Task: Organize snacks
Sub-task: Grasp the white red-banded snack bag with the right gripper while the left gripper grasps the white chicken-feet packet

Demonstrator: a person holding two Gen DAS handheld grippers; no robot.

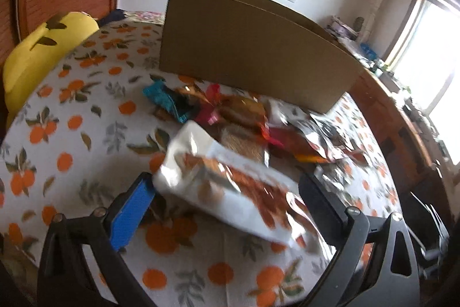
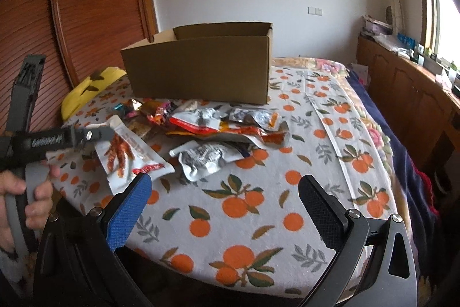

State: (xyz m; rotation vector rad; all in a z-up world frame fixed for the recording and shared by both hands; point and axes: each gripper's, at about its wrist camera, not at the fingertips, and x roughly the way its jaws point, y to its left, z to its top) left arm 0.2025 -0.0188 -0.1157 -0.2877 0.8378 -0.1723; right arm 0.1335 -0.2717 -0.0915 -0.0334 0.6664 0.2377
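Observation:
A white snack packet (image 1: 230, 186) printed with red-brown pieces sits between the wide-apart fingers of my left gripper (image 1: 227, 206), which is open; the picture is blurred. In the right wrist view the same packet (image 2: 129, 157) lies tilted on the orange-print cloth, with the left gripper (image 2: 95, 134) over its upper edge. A pile of several mixed snack packets (image 1: 244, 117) (image 2: 215, 123) lies just beyond it. Behind the pile stands an open cardboard box (image 1: 253, 56) (image 2: 201, 71). My right gripper (image 2: 224, 206) is open over bare cloth, nothing between its fingers.
A yellow plush cushion (image 1: 43, 53) (image 2: 89, 94) lies at the cloth's left edge beside a wooden door. A silver packet (image 2: 207, 157) lies nearest the right gripper. A wooden cabinet (image 2: 417, 94) runs along the right under the window. A hand (image 2: 28, 197) holds the left gripper's handle.

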